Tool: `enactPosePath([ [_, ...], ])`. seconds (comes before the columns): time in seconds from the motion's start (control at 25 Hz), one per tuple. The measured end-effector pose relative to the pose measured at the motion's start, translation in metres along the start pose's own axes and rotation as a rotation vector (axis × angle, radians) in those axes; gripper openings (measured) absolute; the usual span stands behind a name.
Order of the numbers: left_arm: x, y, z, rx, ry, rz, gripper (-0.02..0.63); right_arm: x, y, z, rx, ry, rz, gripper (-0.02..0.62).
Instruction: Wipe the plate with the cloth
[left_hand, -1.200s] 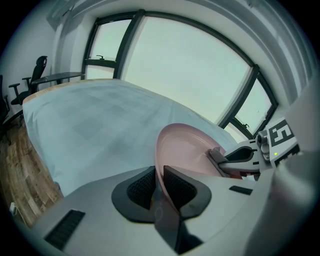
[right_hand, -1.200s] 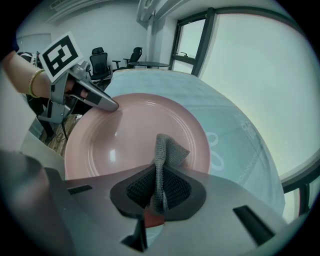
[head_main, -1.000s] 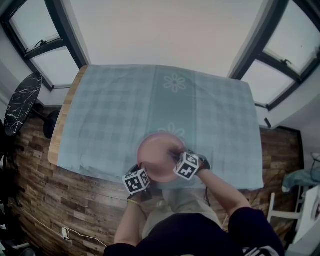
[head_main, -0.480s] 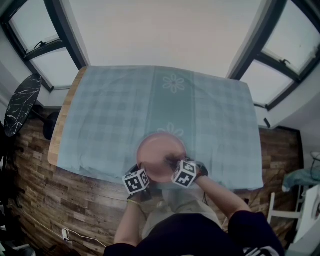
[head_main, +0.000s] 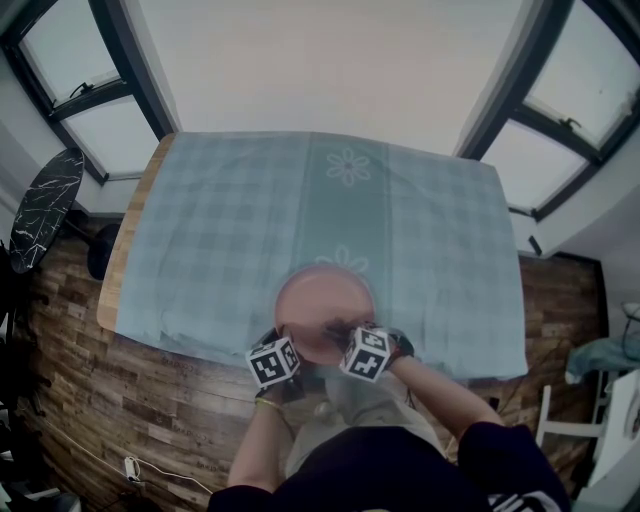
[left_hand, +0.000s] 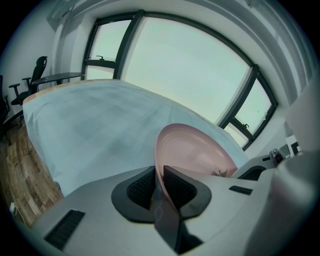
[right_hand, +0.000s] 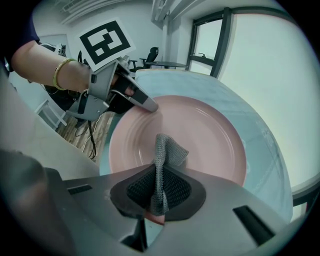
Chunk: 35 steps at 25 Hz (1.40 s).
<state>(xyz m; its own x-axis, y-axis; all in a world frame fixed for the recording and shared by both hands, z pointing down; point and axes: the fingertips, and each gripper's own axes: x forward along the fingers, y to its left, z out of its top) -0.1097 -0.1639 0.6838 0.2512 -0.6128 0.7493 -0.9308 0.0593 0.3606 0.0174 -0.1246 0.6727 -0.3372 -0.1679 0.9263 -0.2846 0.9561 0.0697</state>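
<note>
A pink plate (head_main: 320, 300) lies on the tablecloth near the table's front edge. My left gripper (head_main: 284, 342) is shut on the plate's near-left rim; in the left gripper view the rim (left_hand: 172, 150) runs straight between the two pads. My right gripper (head_main: 341, 330) is over the near part of the plate, shut on a grey knitted cloth (right_hand: 165, 152). The free end of the cloth bunches on the plate's (right_hand: 205, 125) inner surface. In the right gripper view the left gripper (right_hand: 150, 106) bites the far-left rim, with a hand and wrist behind it.
A pale blue checked tablecloth (head_main: 240, 220) covers the wooden table; its front edge hangs just below the plate. A black chair (head_main: 42, 205) stands left of the table on the plank floor. Windows ring the far side.
My right gripper has slid with the cloth across the plate, toward the near edge and a little to the left. The left gripper and the plate have stayed put.
</note>
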Motion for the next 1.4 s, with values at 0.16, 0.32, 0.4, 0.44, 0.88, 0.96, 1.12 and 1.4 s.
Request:
enactPosePath([
  [0.16,0.0,0.001,0.0,-0.001,0.002,0.003,0.055,0.001,0.006,0.004,-0.005,-0.01,-0.006,0.034],
  [0.32,-0.005,0.001,0.001,0.016,-0.007,0.014,0.058,-0.003,0.005,0.008,0.034,-0.046,-0.051,0.034],
  [0.4,-0.009,-0.001,0.001,0.019,-0.017,0.009,0.097,-0.007,0.003,0.009,0.068,-0.076,-0.078,0.034],
  [0.44,-0.012,-0.002,0.001,0.02,-0.021,0.006,0.114,-0.009,0.002,0.009,0.092,-0.09,-0.091,0.034],
  [0.88,-0.056,-0.02,-0.005,0.015,-0.081,-0.017,0.146,-0.053,-0.001,0.017,0.434,-0.3,-0.195,0.034],
  [0.96,-0.065,-0.025,-0.007,0.018,-0.09,-0.025,0.144,-0.06,0.002,0.019,0.451,-0.327,-0.203,0.034],
  [1.12,-0.086,-0.038,-0.011,0.039,-0.119,-0.055,0.144,-0.074,0.014,0.023,0.49,-0.38,-0.201,0.034],
  [1.4,-0.12,-0.063,-0.024,0.064,-0.145,-0.114,0.135,-0.104,0.038,0.025,0.527,-0.475,-0.206,0.034],
])
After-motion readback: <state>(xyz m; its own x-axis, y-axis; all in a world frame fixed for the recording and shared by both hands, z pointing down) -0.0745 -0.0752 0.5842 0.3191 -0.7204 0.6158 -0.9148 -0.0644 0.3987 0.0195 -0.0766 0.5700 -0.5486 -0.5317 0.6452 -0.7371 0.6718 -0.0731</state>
